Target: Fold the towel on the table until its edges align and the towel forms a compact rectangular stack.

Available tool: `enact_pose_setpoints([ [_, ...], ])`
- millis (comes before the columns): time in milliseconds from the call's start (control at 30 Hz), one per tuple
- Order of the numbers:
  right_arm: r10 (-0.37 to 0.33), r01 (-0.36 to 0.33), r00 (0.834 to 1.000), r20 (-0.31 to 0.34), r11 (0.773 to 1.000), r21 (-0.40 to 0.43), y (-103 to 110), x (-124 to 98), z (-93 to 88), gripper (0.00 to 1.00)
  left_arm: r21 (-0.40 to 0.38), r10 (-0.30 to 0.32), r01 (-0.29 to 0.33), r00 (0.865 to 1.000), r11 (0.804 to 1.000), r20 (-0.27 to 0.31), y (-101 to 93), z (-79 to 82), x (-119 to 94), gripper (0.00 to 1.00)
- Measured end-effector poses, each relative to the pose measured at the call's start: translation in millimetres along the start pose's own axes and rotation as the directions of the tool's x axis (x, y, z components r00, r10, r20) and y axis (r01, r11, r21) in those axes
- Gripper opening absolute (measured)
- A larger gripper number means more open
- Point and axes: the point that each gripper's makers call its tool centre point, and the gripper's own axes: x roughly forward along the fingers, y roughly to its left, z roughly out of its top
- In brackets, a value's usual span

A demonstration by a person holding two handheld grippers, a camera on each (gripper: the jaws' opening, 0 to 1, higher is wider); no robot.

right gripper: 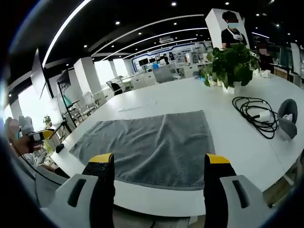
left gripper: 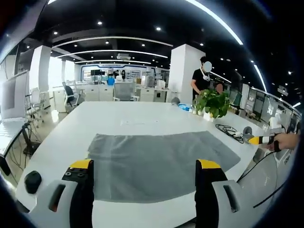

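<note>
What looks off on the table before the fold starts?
Nothing stands out. The grey towel lies flat and unfolded on the white table, with faint creases. A coiled black cable and a potted plant sit apart from it. Both grippers are open.

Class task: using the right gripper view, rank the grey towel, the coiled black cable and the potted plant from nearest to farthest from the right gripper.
1. Grey towel, spread flat just beyond the jaws.
2. Coiled black cable, on the table to the right.
3. Potted plant, farther back on the right.
</note>
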Motion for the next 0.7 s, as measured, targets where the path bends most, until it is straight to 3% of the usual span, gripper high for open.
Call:
enact_pose_setpoints([
  [700, -0.003, 0.003, 1.000, 0.002, 1.000, 0.009, -2.2, 0.1, 0.3, 0.75, -0.003, -0.027, 0.027, 1.000, 1.000, -0.010, 1.2, -4.1, 4.5, 0.88],
])
